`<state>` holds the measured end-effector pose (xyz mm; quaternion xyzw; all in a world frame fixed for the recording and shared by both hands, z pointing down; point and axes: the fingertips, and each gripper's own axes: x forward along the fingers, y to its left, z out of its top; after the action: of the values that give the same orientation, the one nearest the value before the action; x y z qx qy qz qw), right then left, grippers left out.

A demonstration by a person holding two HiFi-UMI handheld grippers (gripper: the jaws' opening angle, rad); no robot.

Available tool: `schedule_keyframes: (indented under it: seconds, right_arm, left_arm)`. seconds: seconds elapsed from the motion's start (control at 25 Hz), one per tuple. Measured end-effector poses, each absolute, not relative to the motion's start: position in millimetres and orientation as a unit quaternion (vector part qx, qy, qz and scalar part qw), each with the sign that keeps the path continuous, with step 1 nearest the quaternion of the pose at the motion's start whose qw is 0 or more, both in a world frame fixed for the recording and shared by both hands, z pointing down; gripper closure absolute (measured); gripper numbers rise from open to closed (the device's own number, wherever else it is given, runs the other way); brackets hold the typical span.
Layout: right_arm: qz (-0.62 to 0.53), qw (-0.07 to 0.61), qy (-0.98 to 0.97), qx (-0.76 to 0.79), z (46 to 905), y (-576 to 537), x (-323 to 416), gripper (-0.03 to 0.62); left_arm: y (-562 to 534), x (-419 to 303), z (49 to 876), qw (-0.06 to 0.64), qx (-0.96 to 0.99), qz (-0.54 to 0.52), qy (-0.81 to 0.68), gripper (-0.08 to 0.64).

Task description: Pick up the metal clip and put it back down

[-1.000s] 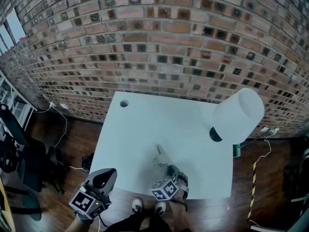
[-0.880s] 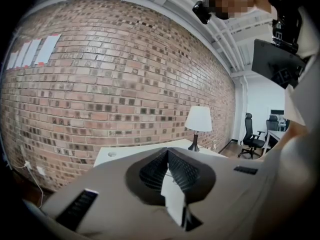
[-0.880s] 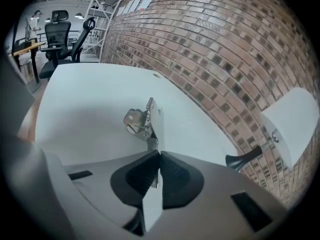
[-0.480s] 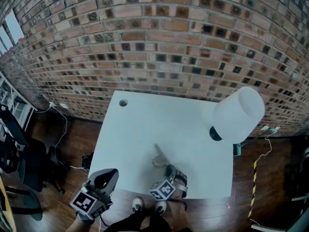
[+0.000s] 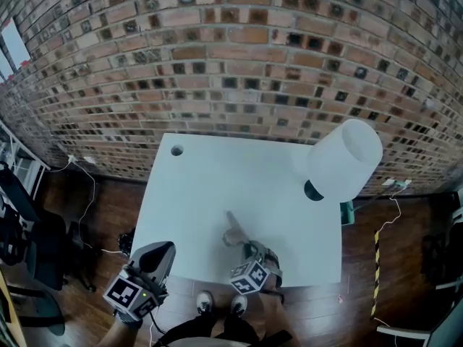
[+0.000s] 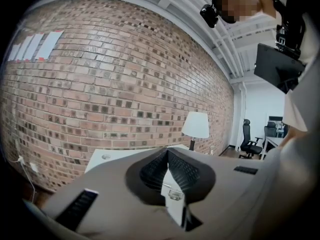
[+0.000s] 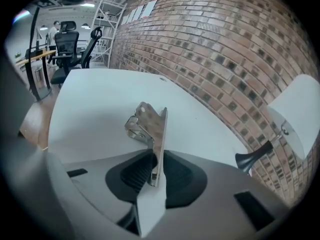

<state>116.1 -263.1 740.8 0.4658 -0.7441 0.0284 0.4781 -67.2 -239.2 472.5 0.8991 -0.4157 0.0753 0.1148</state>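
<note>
White table (image 5: 210, 186), lamp (image 5: 343, 157) stood on it, metal clip (image 5: 235, 230) seen well apart from the lamp, round hole (image 5: 176, 150) cut far across from the lamp.

My left gripper (image 5: 160, 251) hangs off the near-left corner of the table (image 5: 217, 172), jaws pressed together with nothing between them. My right gripper (image 5: 246, 249) sits over the near edge, its jaws opening, the metal clip (image 7: 152, 126) between them.
</note>
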Motion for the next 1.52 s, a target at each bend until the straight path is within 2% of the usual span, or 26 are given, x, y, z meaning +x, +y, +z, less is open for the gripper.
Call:
schedule_keyframes:
  seconds: [0.2,0.4,0.48,0.64,0.96,1.08,1.28,1.52]
  right_arm:
    - [0.085,0.441,-0.76,0.47,729,-253,127,0.503]
    - [0.143,0.354,-0.765,0.518,683,-247,145,0.51]
    - [0.126,0.328,-0.76,0.546,653,-247,155,0.601]
    - [0.092,0.268,-0.76,0.585,586,-251,170,0.606]
    - [0.067,0.015,-0.79,0.609,402,-248,190,0.611]
    - [0.021,-0.049,-0.802,0.596,346,-225,183,0.611]
    - [-0.009,-0.086,-0.802,0.59,309,-207,173,0.611]
    - [-0.017,-0.059,-0.8,0.597,316,-202,166,0.611]
  left_arm:
    - [-237,-59,466,0.114,0.904,0.06,-0.407,0.557]
    - [-234,-53,453,0.111,0.908,0.041,-0.401,0.557]
    - [-234,-54,447,0.104,0.909,0.036,-0.403,0.555]
    - [-241,-66,434,0.083,0.902,0.01,-0.423,0.562]
    - [-246,-67,381,0.013,0.906,-0.029,-0.423,0.566]
    - [-241,-65,369,-0.013,0.907,-0.026,-0.421,0.568]
    - [-239,-63,352,-0.032,0.907,-0.03,-0.419,0.566]
    - [-235,-63,338,-0.054,0.908,-0.032,-0.414,0.566]
